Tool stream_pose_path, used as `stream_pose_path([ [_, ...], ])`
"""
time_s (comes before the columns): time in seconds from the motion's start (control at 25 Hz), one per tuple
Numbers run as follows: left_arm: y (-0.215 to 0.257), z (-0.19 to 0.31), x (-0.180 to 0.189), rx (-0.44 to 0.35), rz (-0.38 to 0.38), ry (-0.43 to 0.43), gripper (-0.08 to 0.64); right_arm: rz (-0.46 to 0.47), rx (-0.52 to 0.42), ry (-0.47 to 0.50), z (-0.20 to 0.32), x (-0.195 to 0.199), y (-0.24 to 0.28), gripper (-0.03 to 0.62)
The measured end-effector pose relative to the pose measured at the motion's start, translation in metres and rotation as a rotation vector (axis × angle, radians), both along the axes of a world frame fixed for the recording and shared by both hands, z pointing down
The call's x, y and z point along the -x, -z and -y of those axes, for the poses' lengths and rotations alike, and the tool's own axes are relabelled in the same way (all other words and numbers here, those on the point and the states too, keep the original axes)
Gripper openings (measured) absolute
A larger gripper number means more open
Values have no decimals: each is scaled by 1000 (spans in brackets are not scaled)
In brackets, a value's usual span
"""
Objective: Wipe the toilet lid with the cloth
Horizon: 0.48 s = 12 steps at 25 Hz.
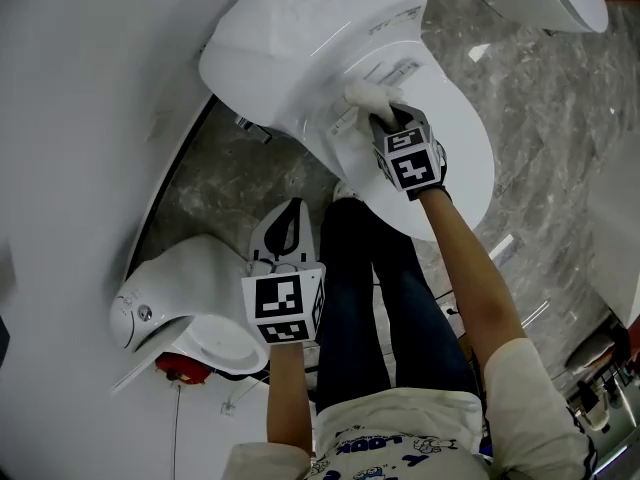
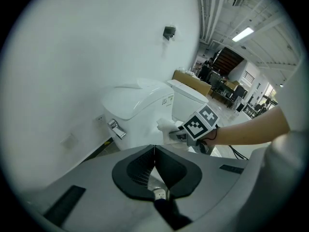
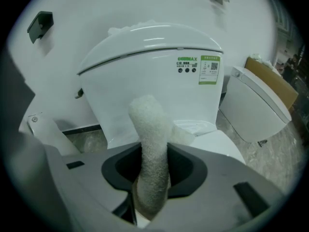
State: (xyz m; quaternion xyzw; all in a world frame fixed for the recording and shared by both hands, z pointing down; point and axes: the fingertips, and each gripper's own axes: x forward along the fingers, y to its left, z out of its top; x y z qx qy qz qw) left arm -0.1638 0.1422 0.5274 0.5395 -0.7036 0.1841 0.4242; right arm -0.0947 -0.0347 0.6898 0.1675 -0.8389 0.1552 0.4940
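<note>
One cloth point(image 1: 365, 95) sticks out beyond the right gripper point(image 1: 383, 118) clamping it, at the toilet lid's point(image 1: 462, 153) far end.
Cloth-lid contact is hidden; the left gripper point(image 1: 288, 218) is closed, empty.

Facing the tank point(image 3: 145, 71) straight ahead of the right gripper point(image 1: 378, 118), with the cloth point(image 3: 152, 149) sitting between its jaws, over the rear of the toilet lid point(image 1: 465, 158). Holding the left gripper point(image 1: 288, 213) well behind and to the left, with a second toilet point(image 1: 190, 318) lying at that gripper's left.

Right tongs point(image 1: 380, 118) outstretched, gripping cloth point(image 1: 365, 95), left tongs point(image 1: 292, 210) closed
</note>
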Motion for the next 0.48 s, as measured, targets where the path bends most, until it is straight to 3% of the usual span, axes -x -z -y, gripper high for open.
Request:
stream_pose_path([
  [0.48, -2, 9, -5, -9, -8, -23, 5, 0, 7, -5, -2, -6, -9, 123],
])
